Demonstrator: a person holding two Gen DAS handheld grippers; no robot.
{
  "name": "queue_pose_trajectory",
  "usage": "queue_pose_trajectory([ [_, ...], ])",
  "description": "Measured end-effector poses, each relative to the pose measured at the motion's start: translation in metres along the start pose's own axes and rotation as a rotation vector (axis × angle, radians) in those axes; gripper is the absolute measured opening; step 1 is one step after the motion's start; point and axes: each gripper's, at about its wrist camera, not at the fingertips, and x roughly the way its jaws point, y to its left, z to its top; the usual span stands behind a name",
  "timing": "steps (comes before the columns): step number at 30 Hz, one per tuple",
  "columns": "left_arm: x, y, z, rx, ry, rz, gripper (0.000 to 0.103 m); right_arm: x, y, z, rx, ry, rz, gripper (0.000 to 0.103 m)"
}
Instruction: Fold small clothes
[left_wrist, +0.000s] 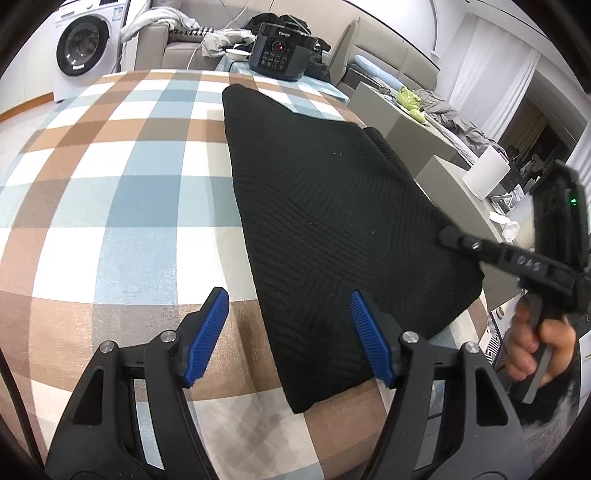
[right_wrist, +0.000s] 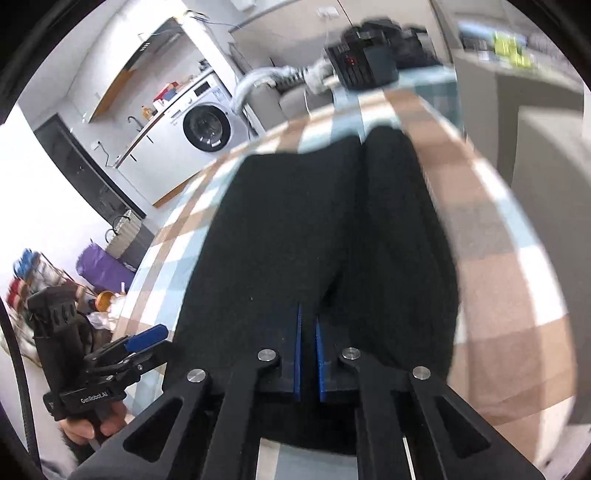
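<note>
Washing machine (left_wrist: 83, 46), grey sofa (left_wrist: 173, 44), checked tablecloth (left_wrist: 110, 166).

Left gripper (left_wrist: 290, 338) spread wide; right gripper (right_wrist: 308, 354) pinched (narrow gap).

Handheld two-finger grippers: matte black frames, blue ribbed pads.
Left gripper (left_wrist: 290, 338) shows silver pivot screws; right gripper (right_wrist: 308, 356) matches. White "GenRobot.AI" lettering, a green indicator light, black cables; bare hand (left_wrist: 539, 350) skin visible.
</note>
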Motion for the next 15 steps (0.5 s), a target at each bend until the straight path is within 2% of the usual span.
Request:
queue_pose_trajectory([
  [2, -0.001, 0.001, -0.002, -0.005, -0.002, 0.004, 0.066, -0.004, -0.002, -0.004, 0.000, 0.010, -0.026, 0.006],
  [4, 0.002, 0.004, -0.003, -0.024, 0.011, 0.003, 0.066, 0.013, -0.011, -0.007, 0.028, 0.066, -0.067, 0.006],
  [5, 0.004, 0.005, -0.004, -0.031, 0.018, 0.007, 0.066, 0.020, -0.017, -0.010, 0.070, 0.093, -0.057, 0.007],
  [6, 0.004, 0.004, -0.004, -0.032, 0.023, 0.011, 0.066, 0.015, -0.023, -0.013, 0.122, 0.078, -0.008, 0.010],
  [10, -0.001, 0.004, -0.007, -0.017, 0.015, 0.008, 0.066, -0.010, -0.024, -0.026, 0.100, 0.060, 0.054, 0.025],
  [13, 0.004, 0.003, -0.006, -0.019, 0.024, 0.012, 0.066, -0.013, -0.020, -0.042, 0.049, 0.064, 0.063, 0.025],
  [15, 0.005, 0.000, -0.005, -0.015, 0.028, 0.006, 0.066, -0.010, -0.018, -0.045, 0.034, 0.040, 0.031, 0.016],
])
